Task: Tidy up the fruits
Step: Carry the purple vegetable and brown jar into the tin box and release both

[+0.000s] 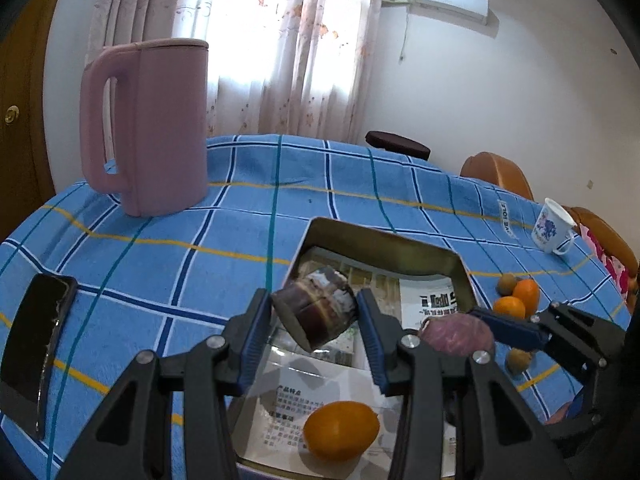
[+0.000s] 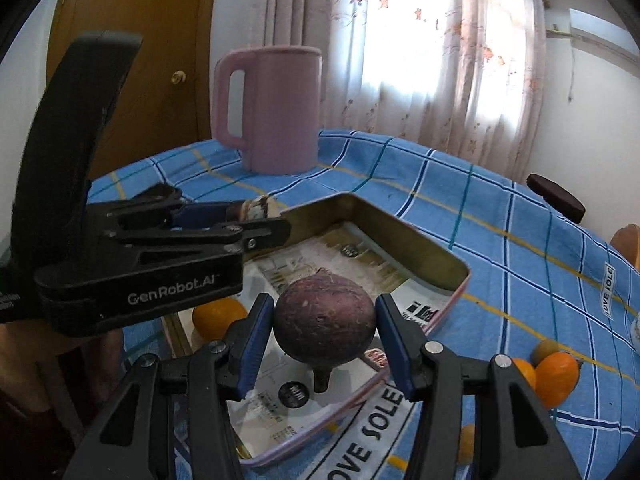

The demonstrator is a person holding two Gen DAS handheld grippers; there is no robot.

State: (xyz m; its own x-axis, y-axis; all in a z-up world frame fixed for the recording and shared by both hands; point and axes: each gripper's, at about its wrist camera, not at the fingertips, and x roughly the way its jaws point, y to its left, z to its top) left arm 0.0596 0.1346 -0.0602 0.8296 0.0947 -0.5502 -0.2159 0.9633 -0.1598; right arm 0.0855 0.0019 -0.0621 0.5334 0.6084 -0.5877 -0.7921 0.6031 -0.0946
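My left gripper (image 1: 314,300) is shut on a dark brown cut fruit piece (image 1: 316,314) with a pale streaked top, held tilted over the metal tin tray (image 1: 460,268). The right wrist view shows that gripper (image 2: 260,212) from the side above the tray's far corner. My right gripper (image 2: 324,304) is shut on a round purple-brown fruit (image 2: 324,322) with a short stem, above the tray (image 2: 404,236). In the left wrist view this fruit (image 1: 456,336) hangs at the tray's right side. One orange (image 1: 340,430) lies inside the paper-lined tray.
Oranges (image 1: 520,300) and brown kiwis (image 1: 518,360) lie loose on the blue checked cloth right of the tray. A pink jug (image 1: 160,128) stands at the back left, a black phone (image 1: 36,348) at the left edge, and a flowered white cup (image 1: 554,232) at the far right. Chairs stand beyond.
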